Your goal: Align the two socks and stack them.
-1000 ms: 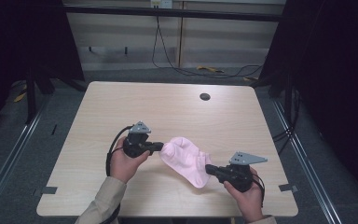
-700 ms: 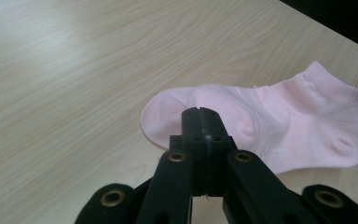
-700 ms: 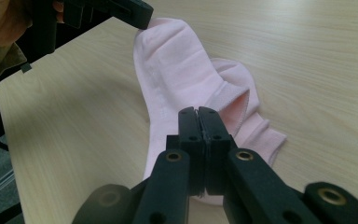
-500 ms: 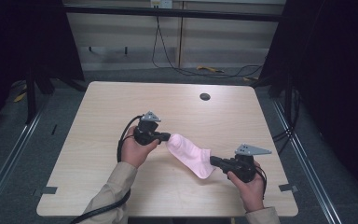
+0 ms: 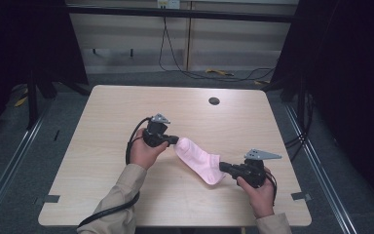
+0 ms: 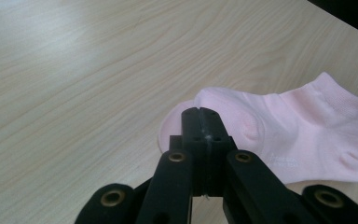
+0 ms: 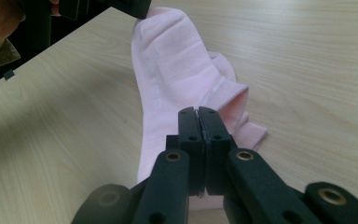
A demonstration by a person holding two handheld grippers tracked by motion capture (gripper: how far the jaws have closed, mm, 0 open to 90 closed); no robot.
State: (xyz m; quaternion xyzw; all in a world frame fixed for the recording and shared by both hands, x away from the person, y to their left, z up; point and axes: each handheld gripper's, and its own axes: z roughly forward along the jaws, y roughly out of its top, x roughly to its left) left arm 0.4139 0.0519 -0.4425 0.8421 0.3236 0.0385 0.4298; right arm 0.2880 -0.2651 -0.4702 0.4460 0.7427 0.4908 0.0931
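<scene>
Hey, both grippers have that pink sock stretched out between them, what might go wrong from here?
1. The left gripper pinches only the edge of the pink sock, so more pull may slip it free.
2. The right gripper bites a bunched cuff; layers could shift and the sock may set down creased.
3. If one end drops, the sock may crumple on the table.

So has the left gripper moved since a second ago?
Yes. In the high view the left gripper has gone up the table toward the dark round hole, stretching the pink sock.
</scene>
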